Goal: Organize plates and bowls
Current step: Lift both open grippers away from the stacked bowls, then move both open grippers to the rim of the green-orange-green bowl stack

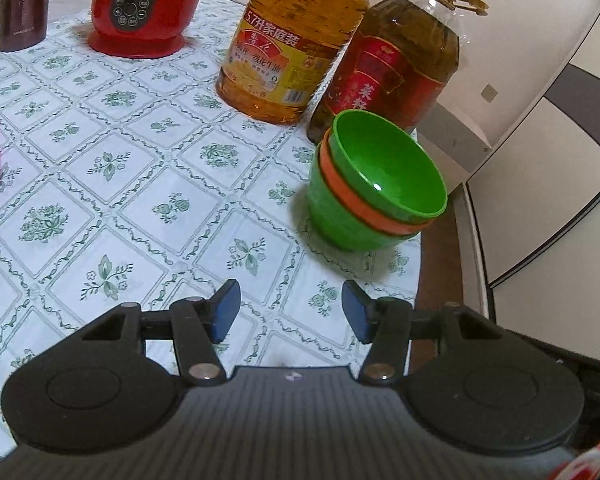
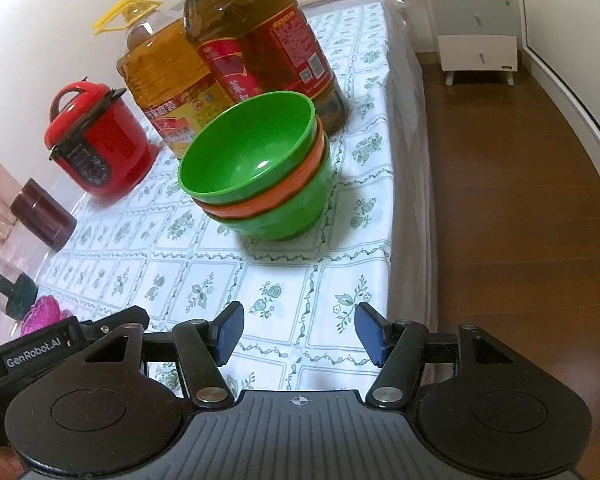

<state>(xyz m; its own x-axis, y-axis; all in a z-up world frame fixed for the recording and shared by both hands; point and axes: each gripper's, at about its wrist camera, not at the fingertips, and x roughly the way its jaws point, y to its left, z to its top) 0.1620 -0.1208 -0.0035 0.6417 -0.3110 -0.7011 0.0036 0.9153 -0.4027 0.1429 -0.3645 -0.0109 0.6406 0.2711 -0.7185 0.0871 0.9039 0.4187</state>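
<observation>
Right wrist shows "GenRobot.AI" on left gripper (image 2: pixel 40 350).

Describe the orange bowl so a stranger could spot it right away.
Find the two big oil bottles on the floral tablecloth. In front of them sits a bowl stack. The orange bowl is the thin band sandwiched between two green bowls.

Table w/ white cloth printed in green floral diamond grid (image 2: pixel 272 276), plain off-white wall (image 2: pixel 40 40) behind, dark brown wood-plank floor (image 2: pixel 512 200) on the right, small white legged cabinet (image 2: pixel 478 36) at far wall, white baseboard (image 2: pixel 572 92).
</observation>
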